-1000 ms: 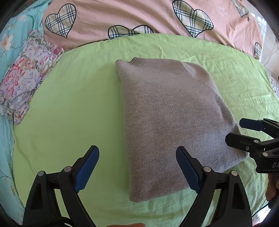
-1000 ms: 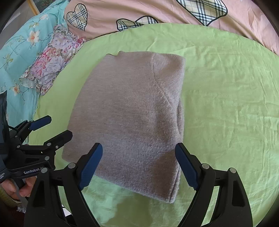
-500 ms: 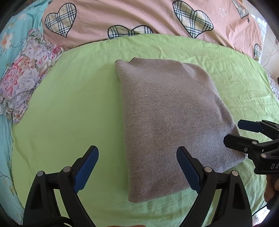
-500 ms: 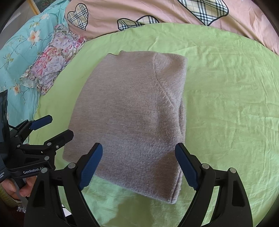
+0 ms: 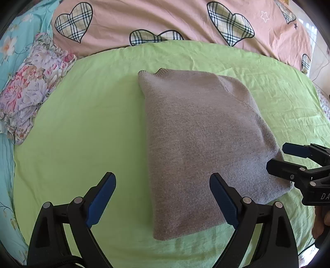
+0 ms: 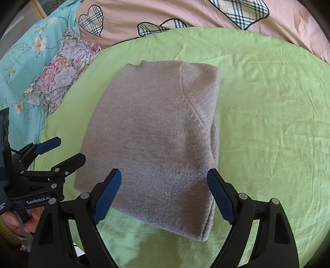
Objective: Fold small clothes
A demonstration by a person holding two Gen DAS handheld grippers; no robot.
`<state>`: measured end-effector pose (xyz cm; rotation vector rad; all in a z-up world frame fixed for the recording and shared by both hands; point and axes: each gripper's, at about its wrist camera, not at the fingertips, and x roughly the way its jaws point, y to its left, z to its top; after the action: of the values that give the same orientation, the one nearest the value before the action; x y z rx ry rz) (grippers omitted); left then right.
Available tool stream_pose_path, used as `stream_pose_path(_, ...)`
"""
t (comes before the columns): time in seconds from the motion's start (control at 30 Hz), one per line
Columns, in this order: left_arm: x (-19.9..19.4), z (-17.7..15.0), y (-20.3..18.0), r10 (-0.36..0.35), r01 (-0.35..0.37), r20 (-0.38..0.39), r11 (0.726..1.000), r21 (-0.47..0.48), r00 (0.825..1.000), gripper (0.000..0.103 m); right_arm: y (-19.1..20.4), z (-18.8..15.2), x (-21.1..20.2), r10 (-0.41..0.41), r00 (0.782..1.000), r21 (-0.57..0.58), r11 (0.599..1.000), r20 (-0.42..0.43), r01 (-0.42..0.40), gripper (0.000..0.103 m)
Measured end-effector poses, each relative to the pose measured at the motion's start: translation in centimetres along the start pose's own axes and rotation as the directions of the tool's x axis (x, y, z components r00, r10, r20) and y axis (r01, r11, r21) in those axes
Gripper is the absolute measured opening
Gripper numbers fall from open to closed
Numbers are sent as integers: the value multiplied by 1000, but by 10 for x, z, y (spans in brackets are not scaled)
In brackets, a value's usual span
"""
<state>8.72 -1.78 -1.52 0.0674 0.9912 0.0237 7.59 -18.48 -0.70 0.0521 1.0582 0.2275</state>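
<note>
A grey-brown knit sweater (image 5: 202, 140) lies folded into a rectangle on the light green sheet (image 5: 86, 127); it also shows in the right wrist view (image 6: 156, 140). My left gripper (image 5: 163, 198) is open and empty, above the sweater's near left corner. My right gripper (image 6: 164, 193) is open and empty, above the sweater's near edge. The right gripper shows at the right edge of the left wrist view (image 5: 288, 158), beside the sweater's right corner. The left gripper shows at the left of the right wrist view (image 6: 61, 152), beside the sweater's left corner.
A floral ruffled cloth (image 5: 31, 90) lies at the left of the green sheet (image 6: 268, 123), and also shows in the right wrist view (image 6: 61, 70). A pink quilt with plaid hearts (image 5: 165, 18) lies behind. Turquoise floral bedding (image 6: 22, 68) is at far left.
Both grippers have drifted slightly; the sweater sits a little lower in the right wrist view. Both stay open. The sweater has not moved on the sheet.
</note>
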Motion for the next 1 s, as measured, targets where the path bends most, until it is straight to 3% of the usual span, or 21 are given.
stream_pose_path(1.0, 4, 3, 1, 6, -6, 0, 1000, -10, 1000, 93, -3, 7, 0, 6, 1000, 8, 1000, 12, -6, 85)
